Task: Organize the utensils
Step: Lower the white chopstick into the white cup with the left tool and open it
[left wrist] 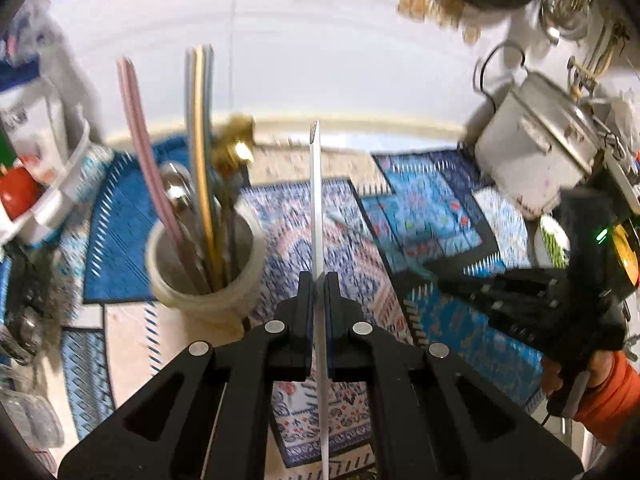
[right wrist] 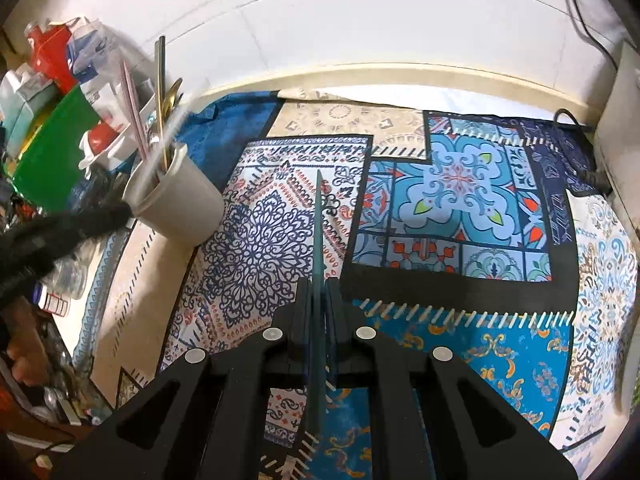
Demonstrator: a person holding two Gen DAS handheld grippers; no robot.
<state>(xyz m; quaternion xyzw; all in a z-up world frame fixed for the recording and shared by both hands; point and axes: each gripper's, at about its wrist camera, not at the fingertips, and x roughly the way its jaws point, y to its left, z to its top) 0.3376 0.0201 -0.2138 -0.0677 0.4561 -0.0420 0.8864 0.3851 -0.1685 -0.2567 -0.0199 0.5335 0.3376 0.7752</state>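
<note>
The left gripper (left wrist: 318, 280) is clamped on a white straw (left wrist: 316, 200), the right gripper (right wrist: 319, 284) on a teal straw (right wrist: 318, 232). The cream utensil cup (left wrist: 208, 276) stands near the patterned mat's (right wrist: 460, 200) left edge, holding more straws and spoons.

A white tiled wall (right wrist: 360, 12) is seen behind a counter edged by a cream ledge (right wrist: 400, 74). The surface is covered by a blue patterned patchwork cloth (right wrist: 460, 184).

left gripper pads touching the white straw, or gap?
Touching. The left wrist view shows the left gripper shut on the white straw: both pads press its sides with no gap, and the straw runs straight out between them.
</note>
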